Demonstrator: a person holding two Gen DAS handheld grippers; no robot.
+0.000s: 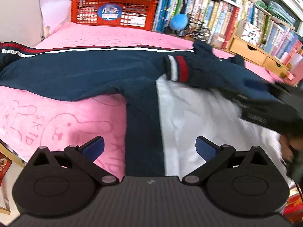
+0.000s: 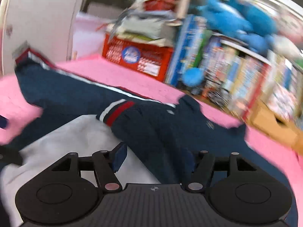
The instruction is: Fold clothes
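Note:
A navy jacket with red and white stripes lies spread on a pink towel. Its white lining shows at the right. One sleeve, with a red and white cuff, is folded over the body. My left gripper is open and empty above the jacket's navy edge strip. My right gripper is open above the folded sleeve, with nothing between its fingers. The right wrist view is motion-blurred. The right gripper's black body shows at the right of the left wrist view.
A red plastic crate with papers on top stands at the back of the towel. Bookshelves with blue plush toys and a small model bicycle line the back right. A wooden drawer box sits beside the towel.

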